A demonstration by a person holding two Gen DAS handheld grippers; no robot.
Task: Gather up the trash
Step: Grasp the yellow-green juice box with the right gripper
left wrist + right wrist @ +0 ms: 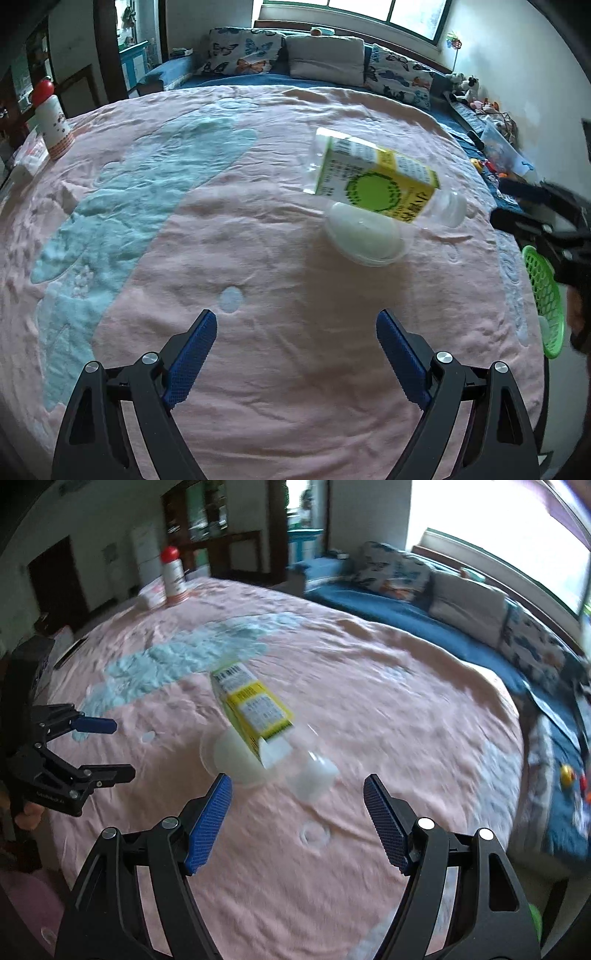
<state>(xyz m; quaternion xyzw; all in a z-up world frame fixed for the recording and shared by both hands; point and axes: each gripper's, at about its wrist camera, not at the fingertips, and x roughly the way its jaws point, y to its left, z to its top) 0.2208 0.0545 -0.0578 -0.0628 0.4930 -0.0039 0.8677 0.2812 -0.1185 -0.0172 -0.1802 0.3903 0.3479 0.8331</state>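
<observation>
A yellow-green drink carton (pixel 373 177) lies on its side on the pink blanket, resting over a white plastic bowl (pixel 364 234) and a clear plastic cup (pixel 448 210). In the right wrist view the carton (pixel 255 709), bowl (pixel 231 758) and cup (pixel 314 775) lie just ahead of my right gripper (pixel 297 794), which is open and empty. My left gripper (pixel 295 328) is open and empty, well short of the pile. It shows at the left of the right wrist view (pixel 114 746); the right gripper shows at the right edge of the left wrist view (pixel 517 203).
A green plastic basket (pixel 546 299) sits at the bed's right edge. A white bottle with a red cap (pixel 51 118) and a small packet (pixel 153 594) stand at the far left corner. Pillows (pixel 325 59) and toys (pixel 476 96) line the far side.
</observation>
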